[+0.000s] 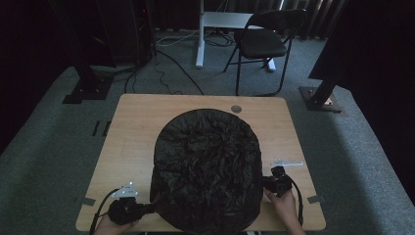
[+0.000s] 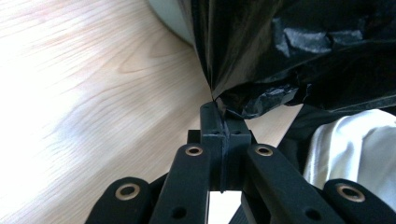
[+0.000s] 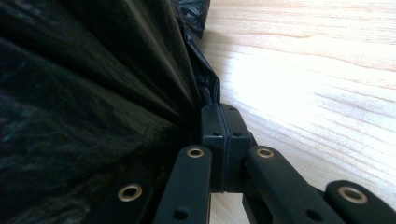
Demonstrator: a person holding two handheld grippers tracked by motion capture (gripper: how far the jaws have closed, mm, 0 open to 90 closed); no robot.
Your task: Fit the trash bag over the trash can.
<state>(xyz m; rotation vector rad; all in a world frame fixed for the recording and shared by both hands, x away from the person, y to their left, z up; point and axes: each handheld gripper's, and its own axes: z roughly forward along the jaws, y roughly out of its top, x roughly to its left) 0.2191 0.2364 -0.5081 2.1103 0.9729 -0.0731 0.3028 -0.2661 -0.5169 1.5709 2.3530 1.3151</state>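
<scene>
High view: my left tongs point(image 1: 147, 209) and right tongs point(image 1: 266, 184) are each pinching the black bag's point(image 1: 205, 166) near edge on the table point(image 1: 132, 127).

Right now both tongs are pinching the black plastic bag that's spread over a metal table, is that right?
Not quite: the table is light wood, not metal, as the high view shows. The rest holds: the left tongs and the right tongs are each shut on an edge of the black plastic bag.
</scene>
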